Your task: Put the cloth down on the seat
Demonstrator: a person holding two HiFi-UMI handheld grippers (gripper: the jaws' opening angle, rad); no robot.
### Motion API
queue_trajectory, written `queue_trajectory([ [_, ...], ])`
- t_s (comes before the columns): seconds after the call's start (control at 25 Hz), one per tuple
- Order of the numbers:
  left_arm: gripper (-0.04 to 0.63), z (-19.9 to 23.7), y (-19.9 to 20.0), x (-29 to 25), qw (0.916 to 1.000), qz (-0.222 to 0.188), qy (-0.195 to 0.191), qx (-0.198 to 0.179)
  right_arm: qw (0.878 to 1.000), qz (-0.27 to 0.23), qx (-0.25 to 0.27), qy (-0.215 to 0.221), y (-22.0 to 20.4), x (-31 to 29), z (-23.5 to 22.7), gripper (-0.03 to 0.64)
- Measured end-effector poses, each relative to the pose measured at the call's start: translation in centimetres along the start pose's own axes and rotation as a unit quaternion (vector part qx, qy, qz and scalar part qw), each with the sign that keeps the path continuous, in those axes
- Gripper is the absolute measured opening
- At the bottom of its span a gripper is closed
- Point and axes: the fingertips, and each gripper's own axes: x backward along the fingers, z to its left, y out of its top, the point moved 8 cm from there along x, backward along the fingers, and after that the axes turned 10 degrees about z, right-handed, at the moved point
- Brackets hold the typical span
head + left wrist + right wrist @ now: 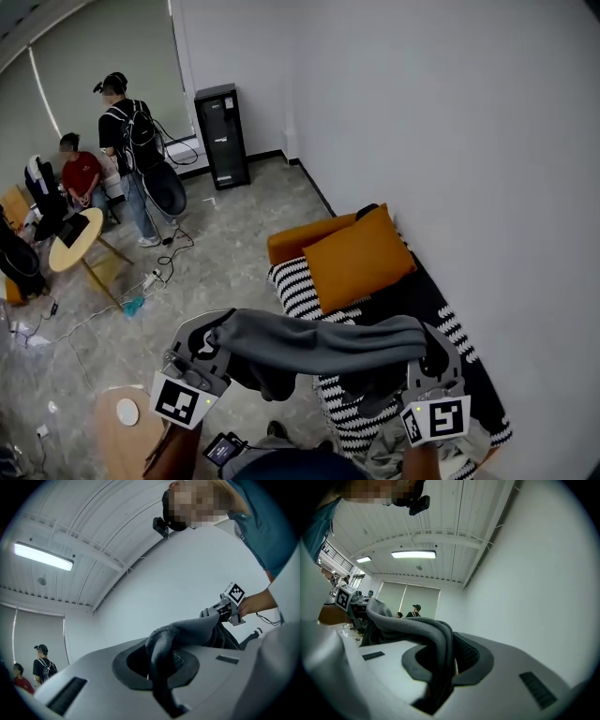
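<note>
The grey cloth [319, 342] hangs in the air, stretched like a band between the two grippers, and it does not touch the seat [298, 289], the striped sofa that lies below and ahead of it. The left gripper [217, 339] has its jaws pressed together on one end of the cloth, and the right gripper [424, 354] has its jaws clamped on the other end, where the fabric is folded thicker. Near the left gripper a loose fold of the cloth hangs down. The task seems to be in the carrying step, with the putting down not yet done. The left end looks to be over the floor [225, 272] and not over the seat, so if the jaws open here, this part will probably slide off the edge. If one gripper lets go before the other, the cloth can swing and fall in a heap. The fabric may also catch in the jaws, or it may land on the orange cushion [356, 255] if it is carried too far forward
</note>
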Motion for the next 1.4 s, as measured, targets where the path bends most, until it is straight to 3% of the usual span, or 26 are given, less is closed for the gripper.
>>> queue_trajectory([
  [0.36, 0.008, 6.8, -2.7, -3.0, 0.9992, -0.020, -0.033, 0.009, 0.999, 0.008, 0.008, -0.037, 1.5, -5.1, 3.1, 0.052],
  [0.6, 0.008, 8.6, -4.4, -6.0, 0.9978, -0.031, -0.054, 0.023, 0.998, 0.028, 0.014, -0.052, 1.3, -7.3, 3.1, 0.052],
  [1.4, 0.008, 6.3, -4.8, -18.7, 0.9984, 0.021, -0.053, 0.001, 0.999, 0.038, -0.015, -0.013, -2.4, -17.4, -7.7, 0.052],
])
